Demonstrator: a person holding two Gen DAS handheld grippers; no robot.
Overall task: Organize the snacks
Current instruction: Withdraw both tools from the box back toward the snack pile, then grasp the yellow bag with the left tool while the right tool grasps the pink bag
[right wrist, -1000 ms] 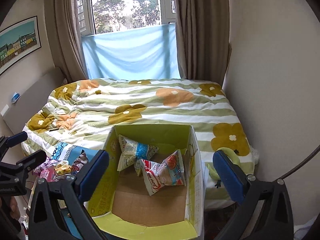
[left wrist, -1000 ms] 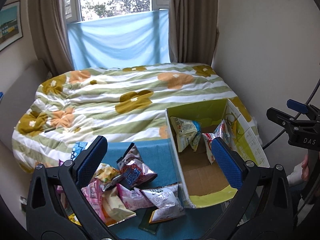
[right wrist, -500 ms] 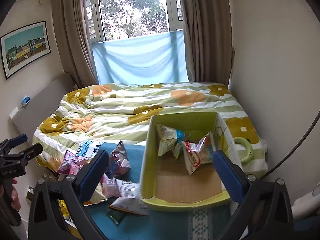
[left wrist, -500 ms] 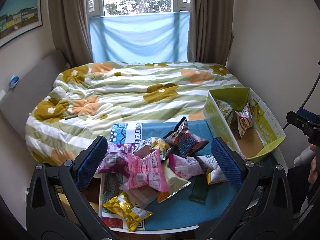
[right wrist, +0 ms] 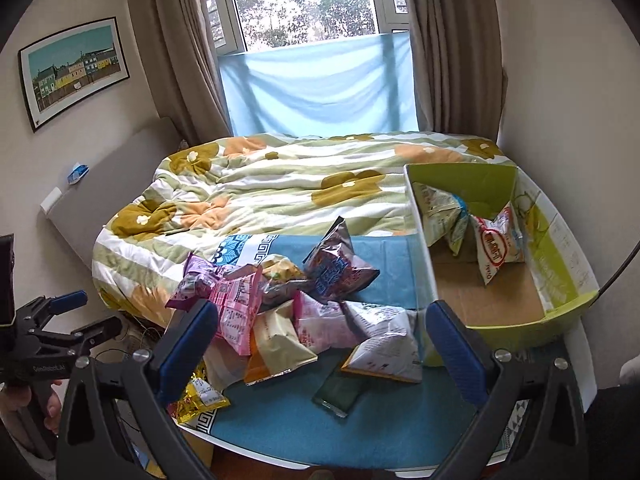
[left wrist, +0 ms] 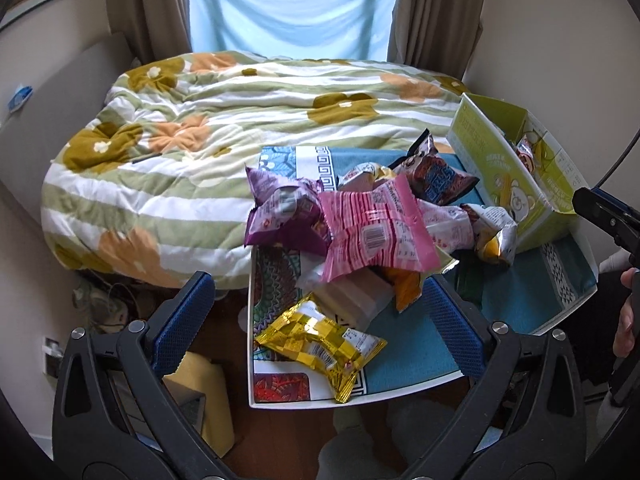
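Several snack packets lie heaped on a small table with a blue patterned cloth (left wrist: 416, 344): a pink packet (left wrist: 376, 232), a purple packet (left wrist: 280, 212), a dark packet (left wrist: 436, 178) and a gold packet (left wrist: 320, 344) near the front edge. A green cardboard box (right wrist: 568, 276) at the table's right end holds a pale packet (right wrist: 440, 216) and a red-and-white packet (right wrist: 498, 248). My left gripper (left wrist: 316, 320) hangs open just above the gold packet. My right gripper (right wrist: 320, 340) is open over the heap (right wrist: 280, 304), holding nothing.
A bed with a flowered striped quilt (left wrist: 224, 136) lies behind the table. A flat dark green packet (right wrist: 338, 394) rests on the cloth near the front. Yellow cardboard (left wrist: 208, 384) stands on the floor left of the table. A wall runs along the right.
Both views have swung left, from the green box toward the snack heap. My left gripper has dropped lower and closer to the table's left front corner. Both stay open.
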